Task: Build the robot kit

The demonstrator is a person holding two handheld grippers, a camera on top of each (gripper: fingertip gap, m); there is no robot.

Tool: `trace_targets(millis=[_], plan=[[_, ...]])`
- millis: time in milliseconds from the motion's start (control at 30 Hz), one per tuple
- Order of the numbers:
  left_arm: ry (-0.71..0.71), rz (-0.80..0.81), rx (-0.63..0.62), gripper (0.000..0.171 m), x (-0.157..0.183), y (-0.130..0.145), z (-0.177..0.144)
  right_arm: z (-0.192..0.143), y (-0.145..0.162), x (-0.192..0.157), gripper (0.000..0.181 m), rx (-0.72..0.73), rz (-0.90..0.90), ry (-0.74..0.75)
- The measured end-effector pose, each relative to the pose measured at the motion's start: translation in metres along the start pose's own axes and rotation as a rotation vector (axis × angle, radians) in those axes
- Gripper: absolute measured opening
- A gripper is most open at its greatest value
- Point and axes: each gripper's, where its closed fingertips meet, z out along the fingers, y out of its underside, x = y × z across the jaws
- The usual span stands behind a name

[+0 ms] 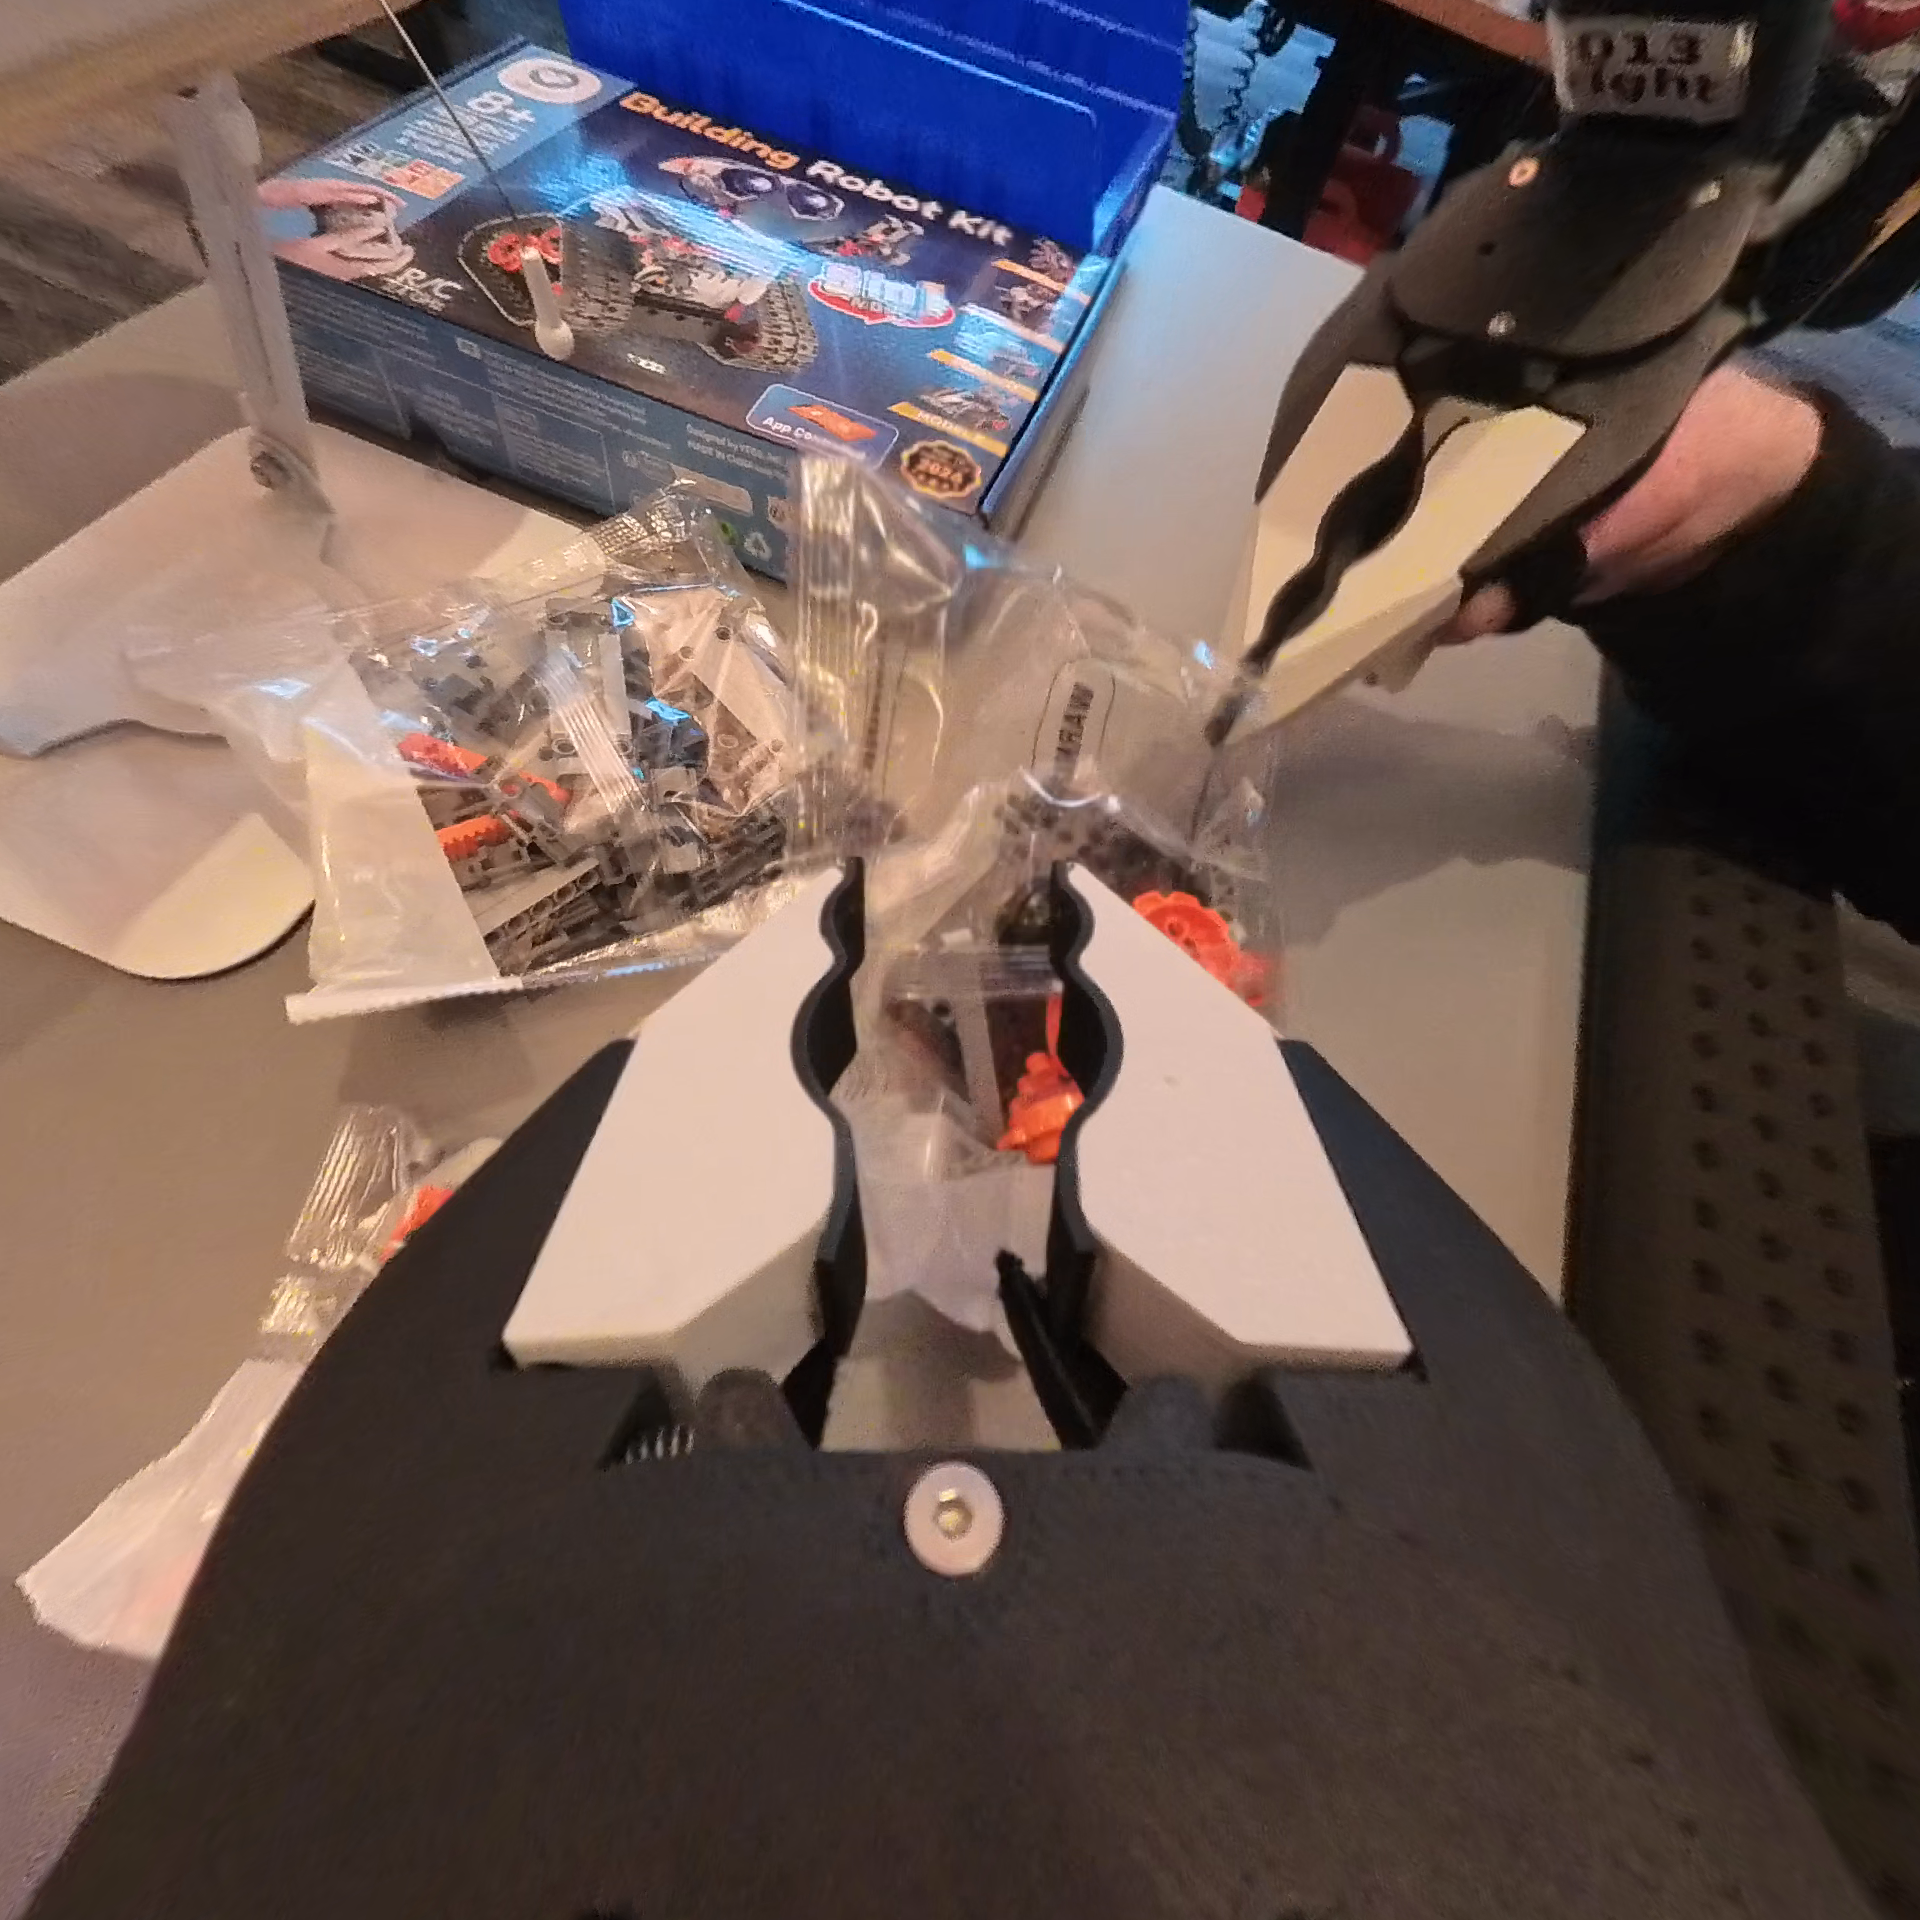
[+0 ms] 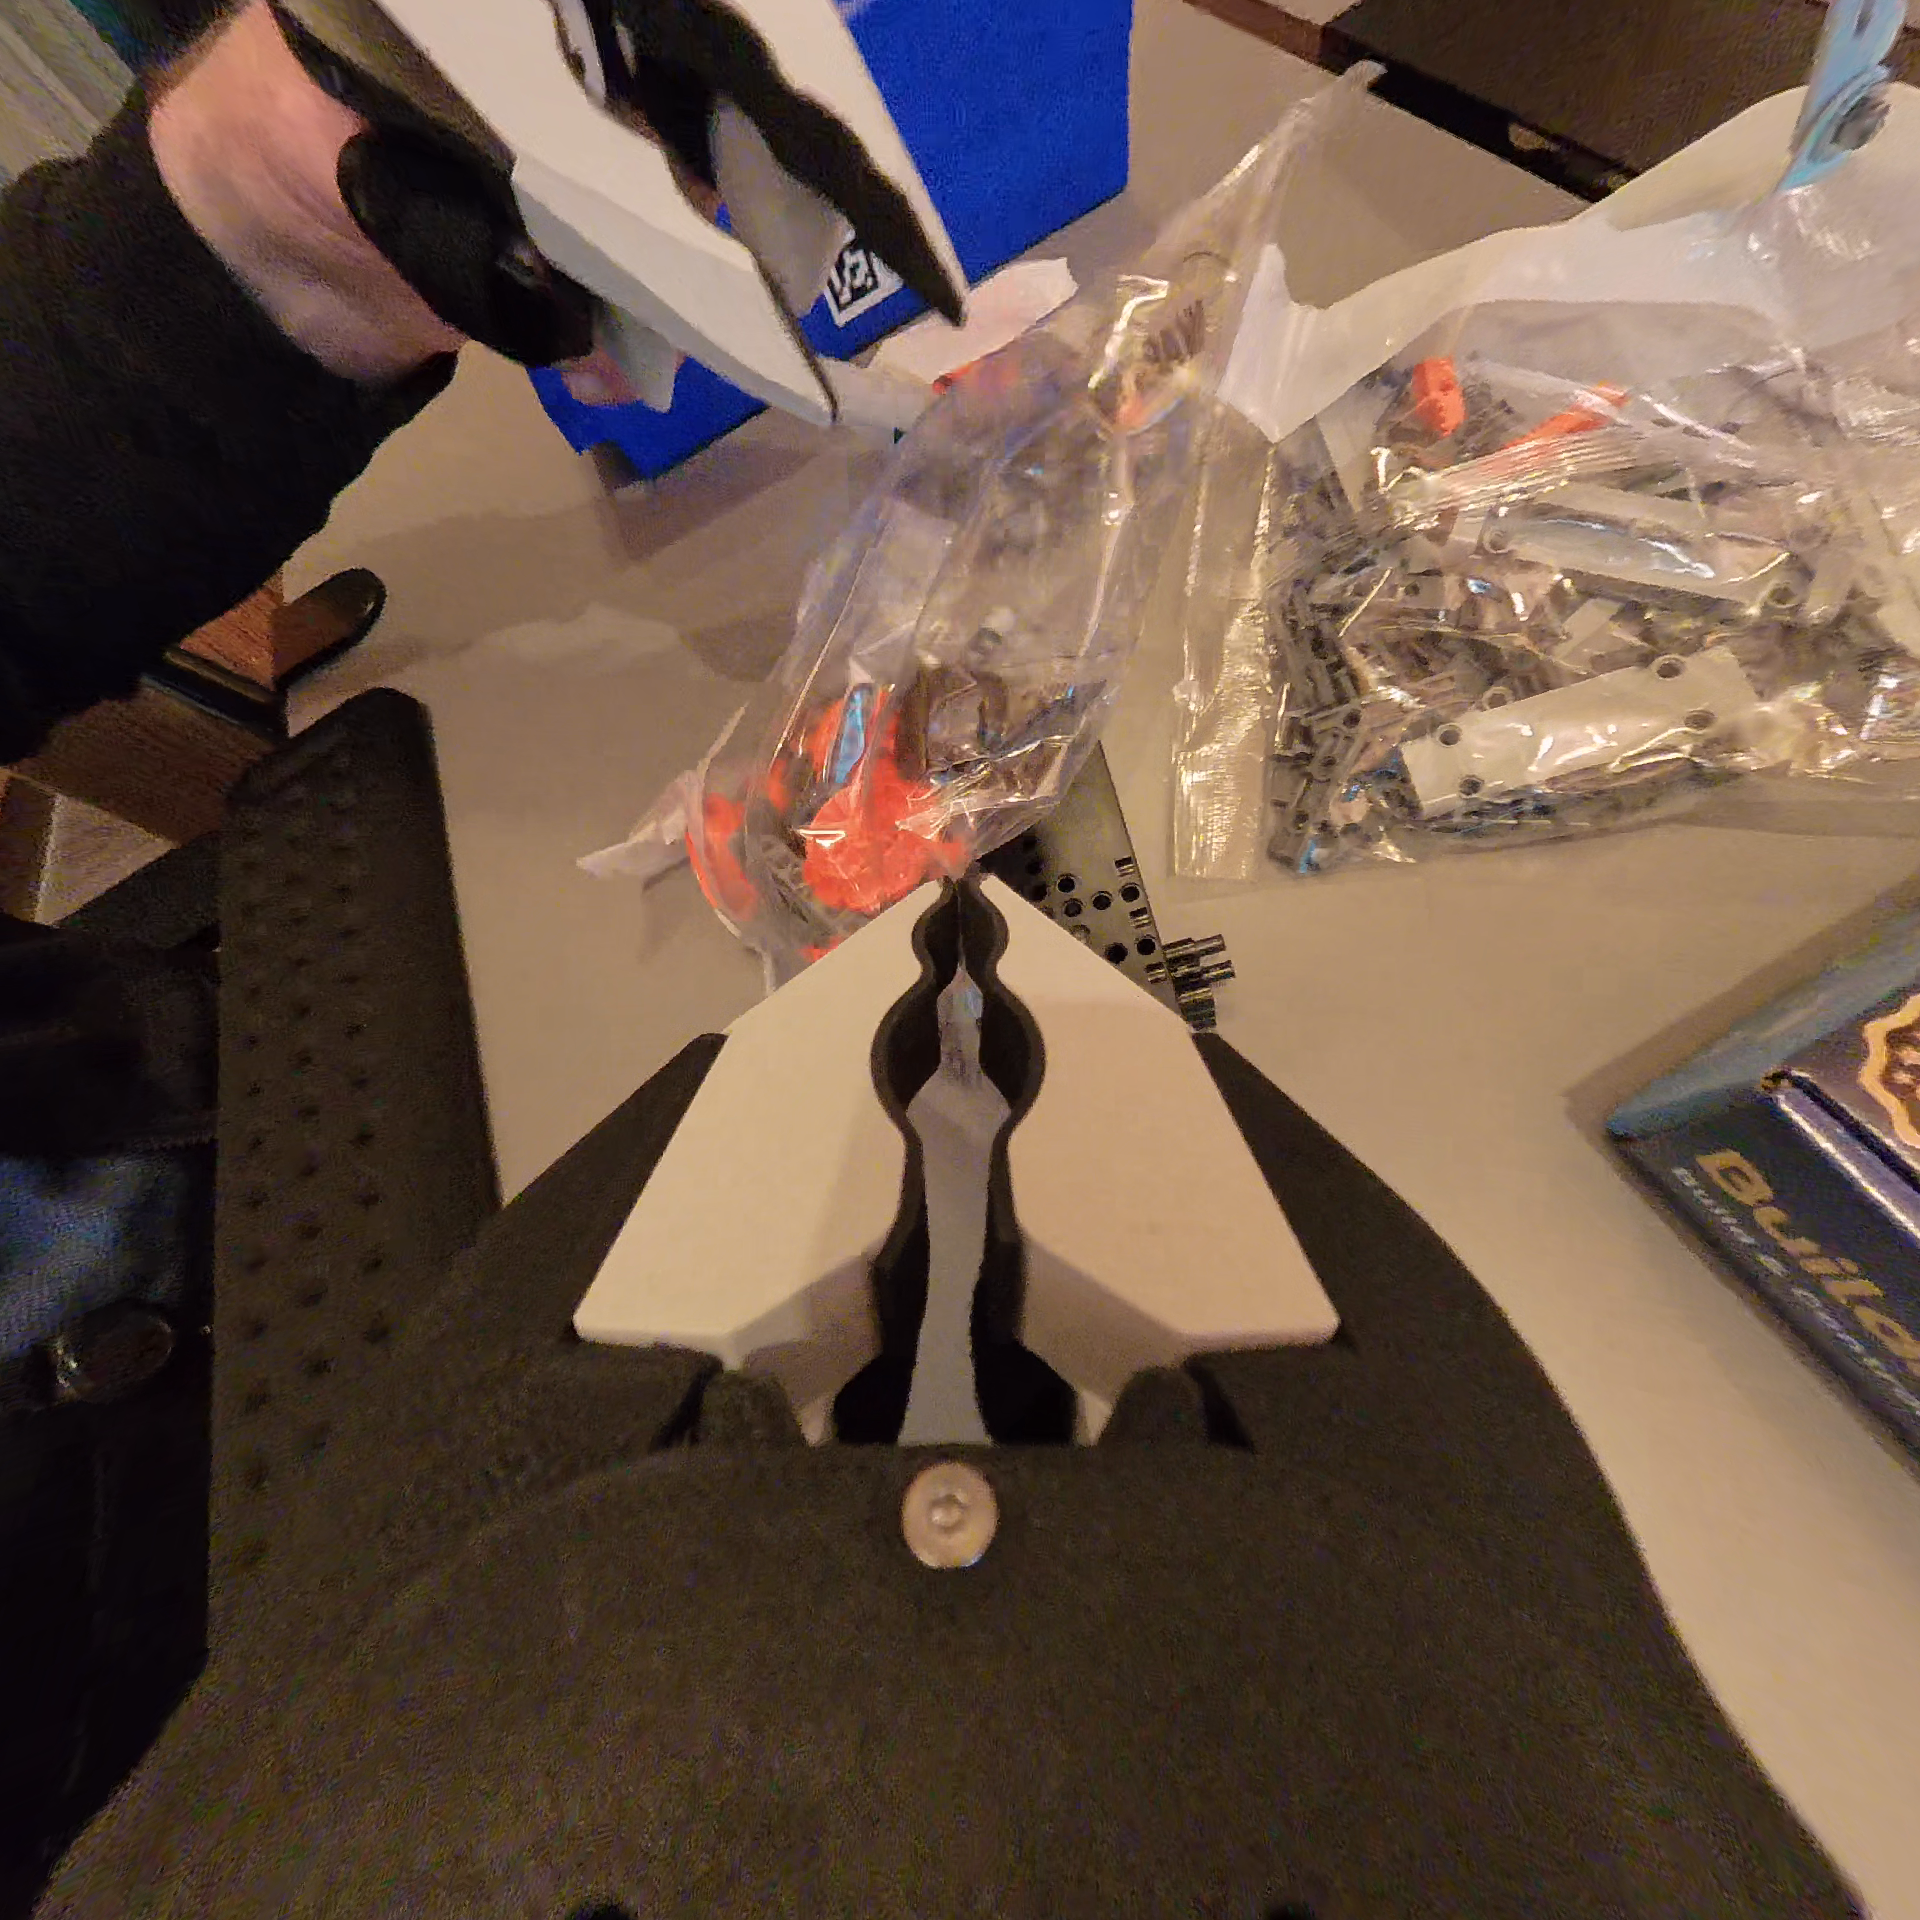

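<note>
A small clear plastic bag [image 1: 956, 997] of orange and dark building parts hangs between both grippers; it also shows in the right wrist view [image 2: 935, 644]. My left gripper [image 1: 956, 883] is open, with the bag's film lying between its spread jaws. In the right wrist view the left gripper [image 2: 896, 362] sits at the bag's far end, jaws apart. My right gripper [image 2: 956, 894] is shut on the bag's near edge, beside the orange parts. In the left wrist view the right gripper [image 1: 1236, 707] pinches the bag's right corner, held by a gloved hand [image 1: 1704, 488].
A larger clear bag of grey parts [image 1: 582, 790] [image 2: 1558, 623] lies beside it on the grey table [image 2: 582, 540]. A robot kit box [image 1: 727, 291] [image 2: 1787, 1226], a blue bin [image 1: 883, 94], a white stand base [image 1: 135, 582], a black perforated mat [image 1: 1714, 1143] [image 2: 332, 987], and a third bag [image 1: 343, 1216] surround them.
</note>
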Motion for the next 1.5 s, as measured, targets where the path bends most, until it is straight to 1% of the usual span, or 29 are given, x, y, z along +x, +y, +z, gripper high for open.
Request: trace_targets(millis=[33,133,167,267,333,433,567,600,733,967,1067,1100,1167,1233,1267,1300,1333,1400,1433,1467,1500], plan=[[-0.018,0.016,-0.009,0.033,0.002,0.004,-0.006,-0.003,-0.004,0.000,0.000,0.018,0.012,-0.002],[-0.044,0.038,-0.021,0.033,0.013,0.017,-0.023,-0.005,-0.009,0.000,0.000,0.000,-0.028,0.025],[-0.044,0.038,-0.025,0.033,0.019,0.022,-0.028,-0.007,-0.015,-0.001,0.000,0.015,-0.028,0.026],[-0.068,0.065,-0.093,0.033,0.033,0.048,-0.036,-0.012,-0.028,-0.005,0.000,0.015,-0.072,0.049],[-0.084,0.084,-0.155,0.033,0.041,0.069,-0.036,-0.015,-0.035,-0.007,0.000,0.015,-0.081,0.043],[-0.097,0.098,-0.214,0.033,0.050,0.094,-0.030,-0.019,-0.044,-0.007,0.000,-0.005,-0.112,0.060],[-0.102,0.097,-0.261,0.033,0.054,0.115,-0.019,-0.019,-0.059,-0.009,0.000,-0.028,-0.141,0.057],[-0.106,0.097,-0.262,0.033,0.053,0.117,-0.017,-0.018,-0.057,-0.010,0.000,-0.059,-0.140,0.047],[-0.123,0.099,-0.273,0.033,0.048,0.122,-0.015,-0.017,-0.062,-0.003,0.000,-0.075,-0.148,0.067],[-0.115,0.109,-0.289,0.033,0.047,0.130,-0.017,-0.020,-0.068,0.016,0.000,-0.022,-0.090,0.076],[-0.104,0.122,-0.290,0.034,0.049,0.131,-0.017,-0.012,-0.066,0.030,0.000,-0.016,-0.061,0.086],[-0.096,0.125,-0.281,0.034,0.051,0.129,-0.017,-0.009,-0.064,0.037,0.004,-0.013,-0.051,0.098],[-0.087,0.135,-0.264,0.033,0.054,0.126,-0.017,-0.011,-0.061,0.050,0.036,-0.017,-0.043,0.155],[-0.091,0.153,-0.262,0.034,0.056,0.125,-0.018,-0.025,-0.066,0.055,0.045,0.020,-0.128,0.246],[-0.094,0.166,-0.270,0.035,0.056,0.127,-0.018,-0.033,-0.070,0.053,0.060,0.030,-0.163,0.273],[-0.089,0.176,-0.278,0.035,0.057,0.128,-0.018,-0.041,-0.074,0.049,0.063,0.049,-0.196,0.294],[-0.086,0.171,-0.280,0.035,0.056,0.130,-0.017,-0.051,-0.079,0.048,0.059,0.069,-0.231,0.346],[-0.080,0.161,-0.280,0.036,0.055,0.132,-0.014,-0.063,-0.077,0.041,0.062,0.048,-0.313,0.427],[-0.082,0.164,-0.283,0.036,0.055,0.134,-0.013,-0.062,-0.072,0.032,0.063,0.029,-0.329,0.418],[-0.081,0.174,-0.284,0.035,0.056,0.135,-0.012,-0.055,-0.065,0.017,0.058,0.011,-0.337,0.362],[-0.081,0.187,-0.285,0.035,0.056,0.135,-0.012,-0.044,-0.054,0.001,0.058,-0.018,-0.333,0.279]])
